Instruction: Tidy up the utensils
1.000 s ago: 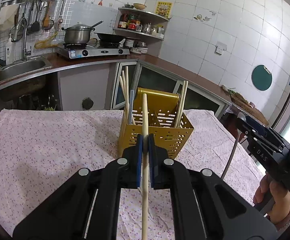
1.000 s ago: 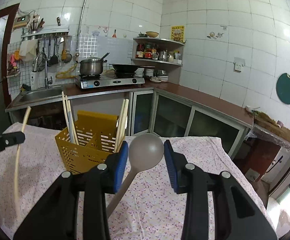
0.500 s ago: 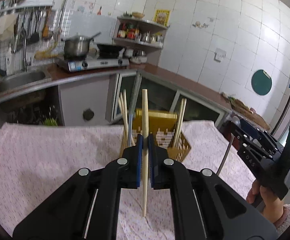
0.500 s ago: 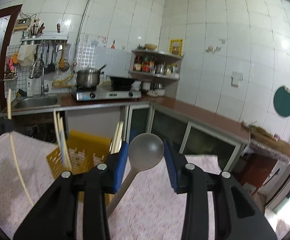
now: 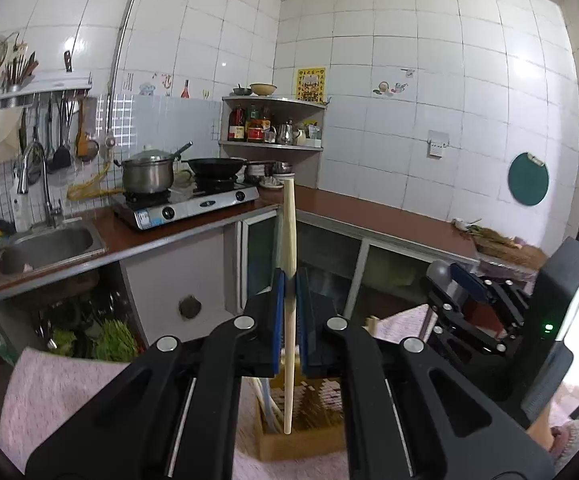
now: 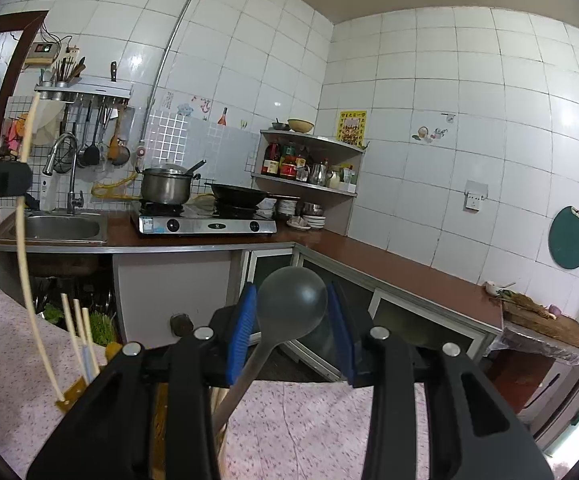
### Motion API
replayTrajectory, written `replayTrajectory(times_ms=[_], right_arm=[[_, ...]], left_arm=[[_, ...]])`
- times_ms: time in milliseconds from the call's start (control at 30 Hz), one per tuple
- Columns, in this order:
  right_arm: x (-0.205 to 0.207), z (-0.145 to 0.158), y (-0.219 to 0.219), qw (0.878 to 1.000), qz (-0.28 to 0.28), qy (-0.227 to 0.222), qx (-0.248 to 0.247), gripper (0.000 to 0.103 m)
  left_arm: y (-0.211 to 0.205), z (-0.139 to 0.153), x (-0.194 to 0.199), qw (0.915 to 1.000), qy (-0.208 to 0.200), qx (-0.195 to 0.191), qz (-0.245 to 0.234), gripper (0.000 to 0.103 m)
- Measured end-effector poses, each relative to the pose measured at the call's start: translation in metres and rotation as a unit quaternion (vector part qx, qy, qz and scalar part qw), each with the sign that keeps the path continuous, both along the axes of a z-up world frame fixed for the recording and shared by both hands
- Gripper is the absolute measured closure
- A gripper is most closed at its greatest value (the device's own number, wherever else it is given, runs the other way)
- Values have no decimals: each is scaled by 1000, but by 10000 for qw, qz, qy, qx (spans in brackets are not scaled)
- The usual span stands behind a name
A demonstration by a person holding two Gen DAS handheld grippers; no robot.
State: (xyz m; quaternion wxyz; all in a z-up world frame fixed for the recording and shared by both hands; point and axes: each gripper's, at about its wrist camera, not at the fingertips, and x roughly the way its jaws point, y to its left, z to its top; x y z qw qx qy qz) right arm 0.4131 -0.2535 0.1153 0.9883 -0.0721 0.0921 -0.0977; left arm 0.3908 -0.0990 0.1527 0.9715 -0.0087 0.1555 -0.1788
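1. Left wrist view: the left tongs (image 5: 289,312) are clamped on a pale wooden chopstick (image 5: 289,240), held upright between blue pads, its lower tip hanging just above or just inside the yellow utensil holder (image 5: 301,436) directly below.

2. Right wrist view: the right tongs (image 6: 291,330) hold a grey spoon (image 6: 292,300), their blue pads pressed to either side of its round, matte bowl. The slim handle slants down to the left, toward the holder.

3. The holder is a boxy yellow plastic caddy with perforated walls and inner dividers. Several other pale chopsticks (image 6: 77,332) already stand in it.

4. It sits on a desk covered with a pink floral cloth (image 6: 329,420), soft and slightly rumpled.

5. Behind are glossy white wall tiles, a steel sink (image 5: 45,244), and a gas stove (image 5: 185,204) carrying a steel pot and dark wok.

6. Risk, as a judgement: the chopstick is thin, smooth and round, so it could swivel in the pads and catch a divider or rim. Both tongs are close together over one small light caddy, so they may collide or tip it.
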Motion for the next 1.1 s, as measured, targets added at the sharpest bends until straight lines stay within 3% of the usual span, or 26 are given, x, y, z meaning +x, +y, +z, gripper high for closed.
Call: replayTrajectory(times_ms=[300, 533, 567, 600, 633, 700, 900, 967, 1100], right_arm=[[20, -39, 13, 9989, 316, 126, -314, 66], [20, -60, 18, 9939, 828, 730, -24, 63], [20, -62, 19, 9932, 848, 793, 18, 59], [19, -61, 17, 9919, 852, 933, 124, 45], [18, -61, 15, 9911, 862, 989, 218, 40], [12, -58, 10, 9903, 831, 1043, 403, 40], [-27, -61, -3, 9865, 626, 1323, 733, 25], [-47, -62, -3, 9864, 576, 1316, 801, 20], [-110, -64, -1, 9862, 589, 1177, 1008, 11]], left_arm=[[-10, -61, 41, 9995, 273, 67, -174, 98], [6, -91, 45, 9965, 816, -24, -161, 98], [9, -92, 43, 9962, 856, -55, -150, 95], [12, -92, 40, 9954, 931, -93, -180, 85], [14, -90, 36, 9949, 977, -122, -198, 79], [20, -85, 23, 9954, 946, -117, -92, 50], [54, -70, -30, 9956, 873, -201, 288, 14], [67, -69, -50, 9955, 806, -151, 468, 6], [86, -69, -98, 9949, 672, -18, 749, 5]])
